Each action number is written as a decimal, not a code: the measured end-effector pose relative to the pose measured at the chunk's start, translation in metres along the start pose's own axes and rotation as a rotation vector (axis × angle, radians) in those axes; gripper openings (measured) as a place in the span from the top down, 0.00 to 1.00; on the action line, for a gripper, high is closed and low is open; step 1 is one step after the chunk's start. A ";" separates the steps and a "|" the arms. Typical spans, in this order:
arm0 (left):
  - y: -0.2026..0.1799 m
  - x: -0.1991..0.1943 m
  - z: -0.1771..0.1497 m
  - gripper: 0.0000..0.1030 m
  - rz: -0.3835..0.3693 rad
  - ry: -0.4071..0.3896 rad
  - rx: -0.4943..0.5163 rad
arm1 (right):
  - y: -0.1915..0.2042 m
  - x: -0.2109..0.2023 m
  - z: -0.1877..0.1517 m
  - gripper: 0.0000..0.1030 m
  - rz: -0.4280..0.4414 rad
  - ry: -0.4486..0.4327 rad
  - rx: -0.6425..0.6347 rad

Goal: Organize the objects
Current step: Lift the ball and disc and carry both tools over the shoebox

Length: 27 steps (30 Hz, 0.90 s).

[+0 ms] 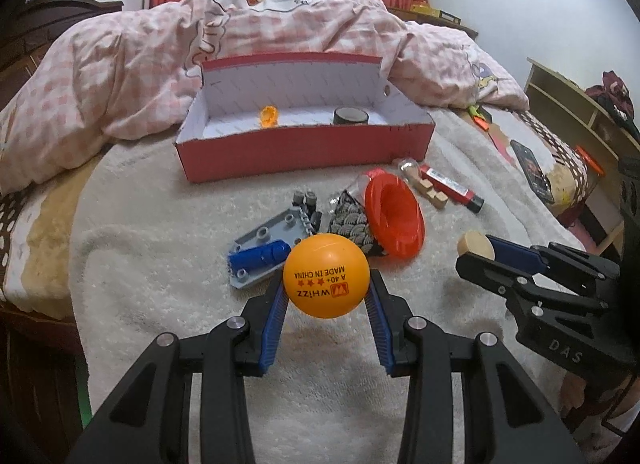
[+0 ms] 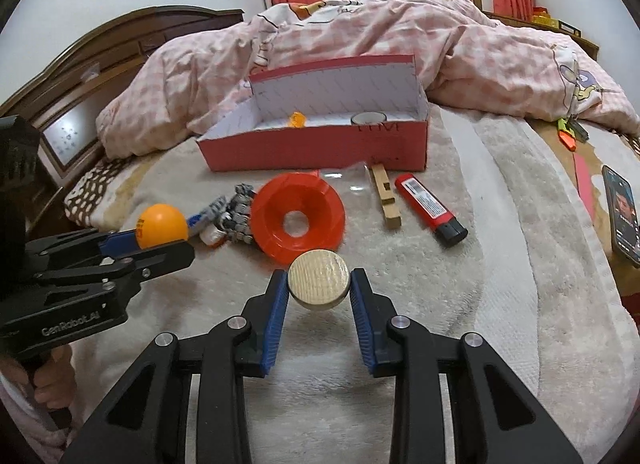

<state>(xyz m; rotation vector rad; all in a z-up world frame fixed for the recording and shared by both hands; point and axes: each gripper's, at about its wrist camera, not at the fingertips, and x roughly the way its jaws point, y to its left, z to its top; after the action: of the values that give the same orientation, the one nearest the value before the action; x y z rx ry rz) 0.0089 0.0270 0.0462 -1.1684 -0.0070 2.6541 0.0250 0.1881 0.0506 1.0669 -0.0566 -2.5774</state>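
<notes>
Now both grips are made: the left gripper (image 1: 326, 284) clamps the orange ball (image 1: 325, 275), the right gripper (image 2: 319, 284) the wooden disc (image 2: 319, 279) (both above the bed); next, carry them to the red box (image 1: 304, 152).

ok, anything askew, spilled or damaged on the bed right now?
Nothing damaged or spilled. The orange funnel lies tipped on its side among loose items in front of the red box; that is just unsorted clutter. Both grips look clean: ball left, wooden disc right.
</notes>
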 end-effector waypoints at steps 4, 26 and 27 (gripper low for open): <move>0.003 -0.002 0.007 0.63 0.006 -0.012 -0.006 | 0.004 -0.005 0.006 0.68 0.011 -0.014 -0.008; 0.038 0.021 0.090 0.63 0.071 -0.079 -0.069 | 0.000 0.010 0.088 0.68 0.024 -0.041 -0.062; 0.040 0.023 0.096 0.63 0.075 -0.081 -0.073 | -0.001 0.013 0.093 0.68 0.023 -0.041 -0.063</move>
<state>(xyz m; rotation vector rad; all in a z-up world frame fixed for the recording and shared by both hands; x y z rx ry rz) -0.0847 0.0020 0.0902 -1.1022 -0.0760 2.7873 -0.0478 0.1755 0.1081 0.9849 0.0025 -2.5625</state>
